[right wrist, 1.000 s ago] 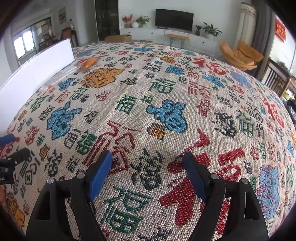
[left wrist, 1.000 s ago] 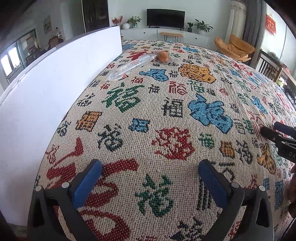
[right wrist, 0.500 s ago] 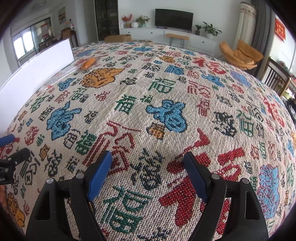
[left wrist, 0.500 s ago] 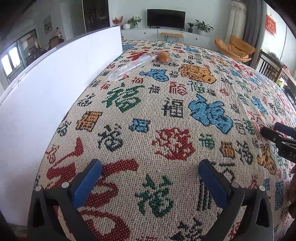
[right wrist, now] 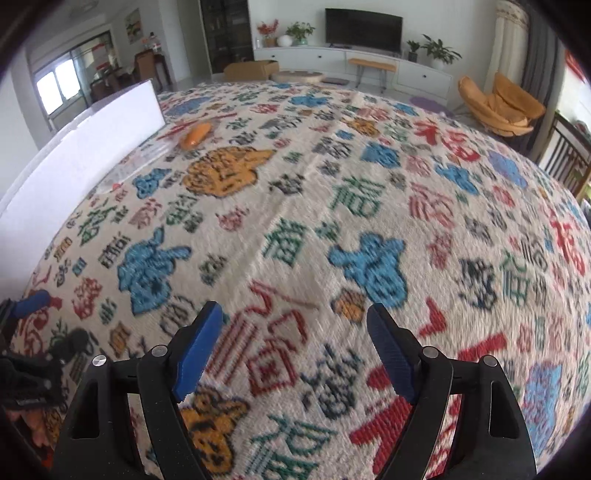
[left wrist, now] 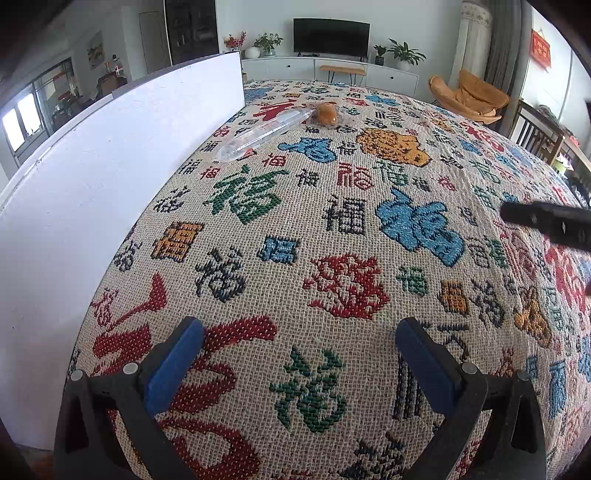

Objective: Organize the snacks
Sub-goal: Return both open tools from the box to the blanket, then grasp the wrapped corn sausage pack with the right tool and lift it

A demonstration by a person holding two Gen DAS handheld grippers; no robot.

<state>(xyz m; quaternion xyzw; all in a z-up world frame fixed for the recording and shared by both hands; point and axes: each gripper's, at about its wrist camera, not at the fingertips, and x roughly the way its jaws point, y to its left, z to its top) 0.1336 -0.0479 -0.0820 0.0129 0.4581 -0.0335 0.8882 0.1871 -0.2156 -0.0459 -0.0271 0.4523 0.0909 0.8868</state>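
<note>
Here, both the left gripper and right gripper hover with fingers spread, empty. The orange snack touches a clear wrapper beside the white board.

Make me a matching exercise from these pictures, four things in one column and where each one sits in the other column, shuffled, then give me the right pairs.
Things:
1. orange snack
2. clear plastic packet
3. white board
4. television

Places:
A. upright along the table's left edge
B. on the far cabinet against the wall
C. on the tablecloth, at the clear packet's far end
D. flat on the tablecloth, beside the board

Pairs: 1-C, 2-D, 3-A, 4-B
</note>
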